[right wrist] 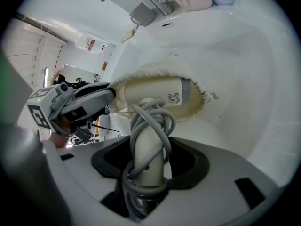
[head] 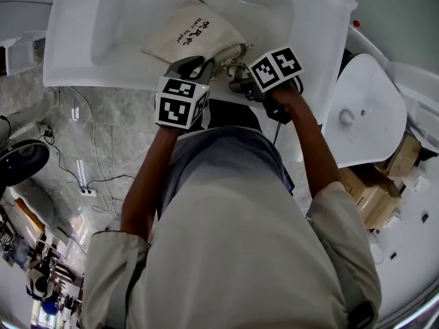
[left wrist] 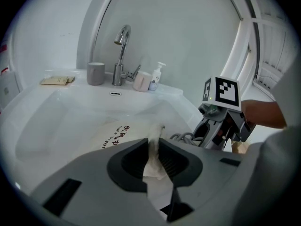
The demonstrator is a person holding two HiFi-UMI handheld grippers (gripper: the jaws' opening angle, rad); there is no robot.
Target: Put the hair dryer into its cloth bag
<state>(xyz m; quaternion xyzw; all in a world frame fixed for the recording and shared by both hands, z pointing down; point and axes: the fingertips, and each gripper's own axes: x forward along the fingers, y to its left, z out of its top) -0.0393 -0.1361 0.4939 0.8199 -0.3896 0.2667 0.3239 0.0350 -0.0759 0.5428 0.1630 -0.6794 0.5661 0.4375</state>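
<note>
Materials and finishes, as inspected
I find the cloth bag cream woven cloth, matt; the hair dryer smooth cream plastic, its cord grey and rubbery; the sink glossy white; the tap polished metal; my left gripper matt grey plastic, pads dark and ribbed.

The head camera looks steeply down from above onto the sink. The two hand-held cameras sit close behind their jaws, facing into the basin. All three share the cloth bag.
</note>
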